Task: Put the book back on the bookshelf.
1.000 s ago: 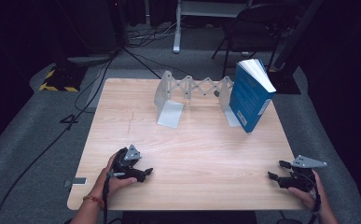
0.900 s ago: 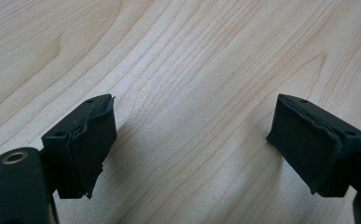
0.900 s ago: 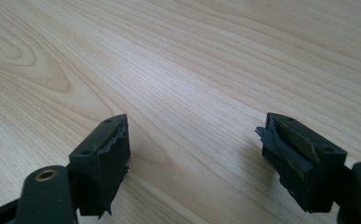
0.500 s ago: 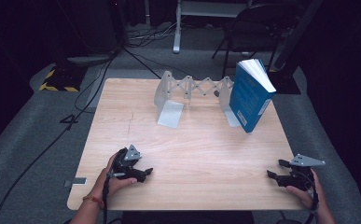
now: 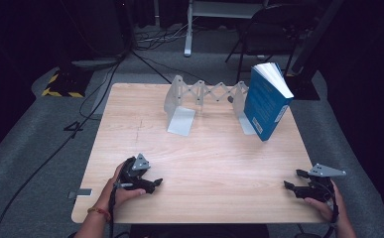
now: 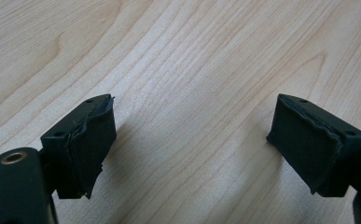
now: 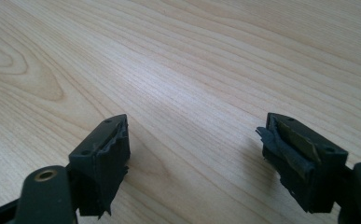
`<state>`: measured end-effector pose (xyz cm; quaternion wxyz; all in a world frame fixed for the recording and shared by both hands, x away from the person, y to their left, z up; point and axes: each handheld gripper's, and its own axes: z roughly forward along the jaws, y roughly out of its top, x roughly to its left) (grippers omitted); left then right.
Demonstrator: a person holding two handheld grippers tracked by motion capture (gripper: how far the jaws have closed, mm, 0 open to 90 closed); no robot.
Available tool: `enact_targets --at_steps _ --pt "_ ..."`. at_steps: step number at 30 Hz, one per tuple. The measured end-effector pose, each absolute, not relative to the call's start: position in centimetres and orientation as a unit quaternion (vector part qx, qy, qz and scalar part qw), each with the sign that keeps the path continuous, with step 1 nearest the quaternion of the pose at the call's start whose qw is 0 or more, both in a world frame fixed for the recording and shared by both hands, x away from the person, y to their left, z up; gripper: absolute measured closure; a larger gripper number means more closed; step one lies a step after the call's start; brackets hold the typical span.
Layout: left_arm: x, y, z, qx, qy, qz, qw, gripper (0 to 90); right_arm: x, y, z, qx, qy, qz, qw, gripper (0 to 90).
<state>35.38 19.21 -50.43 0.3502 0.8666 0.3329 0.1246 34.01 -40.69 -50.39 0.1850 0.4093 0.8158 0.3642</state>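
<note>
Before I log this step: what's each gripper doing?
Left gripper: open, holding nothing.
Right gripper: open, holding nothing.

This looks like a recording studio or lab set up for filmed trials. A pale wooden square worktop (image 5: 214, 163) stands alone on grey carpet (image 5: 35, 148), lit from above while the surroundings fall into near darkness. Black cables (image 5: 80, 119) trail loose over the floor past a block edged in yellow-and-black hazard striping (image 5: 60, 88). Behind the worktop stand a white metal frame leg (image 5: 188, 29) and a dark folding chair (image 5: 274, 29).
</note>
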Motion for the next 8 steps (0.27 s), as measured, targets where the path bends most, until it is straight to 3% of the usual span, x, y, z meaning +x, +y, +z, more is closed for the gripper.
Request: enact_targets --at_steps 8 --pt "35.45 19.25 -50.42 0.868 0.330 0.126 0.350 14.7 34.00 -40.69 -50.39 0.409 0.816 0.364 0.185 23.4"
